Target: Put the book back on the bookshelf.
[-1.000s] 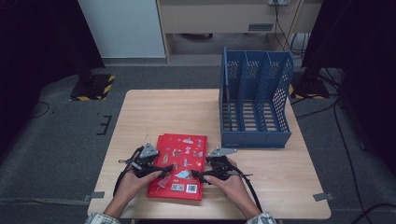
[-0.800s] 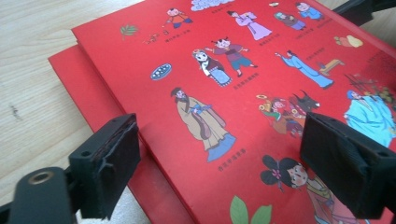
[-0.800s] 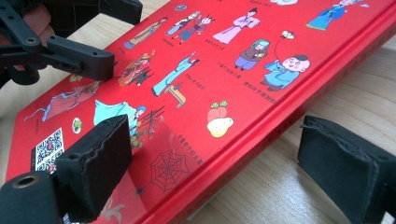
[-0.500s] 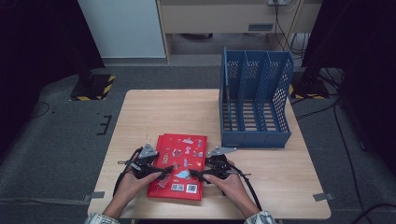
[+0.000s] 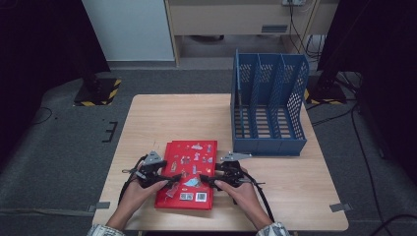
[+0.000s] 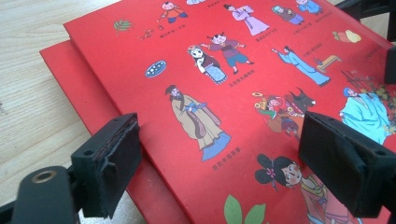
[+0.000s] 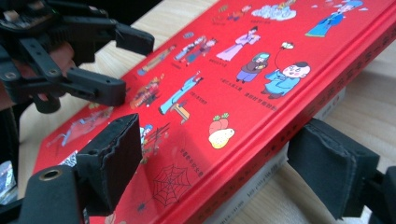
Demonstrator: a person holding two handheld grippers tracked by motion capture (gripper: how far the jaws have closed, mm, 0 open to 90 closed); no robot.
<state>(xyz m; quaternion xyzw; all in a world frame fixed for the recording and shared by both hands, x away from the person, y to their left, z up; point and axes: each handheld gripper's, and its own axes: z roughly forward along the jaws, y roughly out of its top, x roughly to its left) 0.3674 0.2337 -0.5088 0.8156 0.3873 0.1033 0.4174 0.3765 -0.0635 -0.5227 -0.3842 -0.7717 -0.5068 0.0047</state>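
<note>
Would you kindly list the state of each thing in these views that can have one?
red book: closed, lying flat on the table, cover up.
blue file rack: upright, its compartments empty.
left hand-held gripper: jaws open, astride the book's left edge, pads not pressing.
right hand-held gripper: jaws have just been closing, the book's right edge between them, one above and one below, not yet clamped.

Obscured from my station: red book [image 6: 261, 93] runs past the top, right and bottom edges in the left gripper view, its near corner hidden behind the right gripper [image 7: 215, 158] jaws, cover captions too small to read, both forearms cut off below.
</note>
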